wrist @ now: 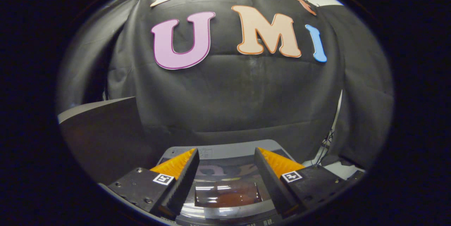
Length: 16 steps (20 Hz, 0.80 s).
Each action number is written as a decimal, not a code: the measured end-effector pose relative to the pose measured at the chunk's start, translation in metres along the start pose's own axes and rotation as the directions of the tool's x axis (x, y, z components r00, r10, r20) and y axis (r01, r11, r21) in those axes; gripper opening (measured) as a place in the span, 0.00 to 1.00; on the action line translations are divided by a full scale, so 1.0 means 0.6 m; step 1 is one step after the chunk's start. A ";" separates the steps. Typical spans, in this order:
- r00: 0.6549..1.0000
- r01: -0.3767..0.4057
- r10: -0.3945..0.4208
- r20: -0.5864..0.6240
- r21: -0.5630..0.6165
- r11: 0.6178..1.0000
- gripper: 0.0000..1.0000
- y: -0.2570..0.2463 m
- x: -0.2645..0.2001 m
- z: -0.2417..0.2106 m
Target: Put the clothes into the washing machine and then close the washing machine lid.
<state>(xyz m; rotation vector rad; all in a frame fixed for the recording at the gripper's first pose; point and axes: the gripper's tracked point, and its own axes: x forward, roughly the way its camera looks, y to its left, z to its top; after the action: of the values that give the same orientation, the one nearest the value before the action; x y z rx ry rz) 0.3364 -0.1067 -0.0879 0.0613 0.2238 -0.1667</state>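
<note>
Gripper (225, 173) poised above a top-loading washing machine (225, 150), jaws spread wide and holding nothing. The machine sits directly below and just ahead of the fingertips, toward 6 o'clock from the booth wall. Its lid (227, 192) is a dark, glossy, translucent panel lying flat and closed between the two fingers; its smooth surface mirrors the wall above and shows a reddish tint, which may be laundry beneath, though this cannot be confirmed. No loose clothes are visible. A matte grey plastic surround with rounded corners frames the lid, with a pale control strip (208, 152) at 12 o'clock of it. The fingers (176, 164) are wedge-shaped with ribbed inner faces, a form suited to gripping soft fabric. At 9 o'clock stands a flat, dark, matte panel (102, 134), tilted upright. Judging by the closed lid and empty jaws, the task appears either complete or not yet begun
</note>
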 end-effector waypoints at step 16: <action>0.991 -0.116 0.122 0.061 -0.095 0.989 0.96 0.035 -0.311 0.024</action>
<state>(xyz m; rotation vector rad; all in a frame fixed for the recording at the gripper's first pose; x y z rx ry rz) 0.1637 -0.0575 -0.0308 -0.0216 0.1604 -0.0394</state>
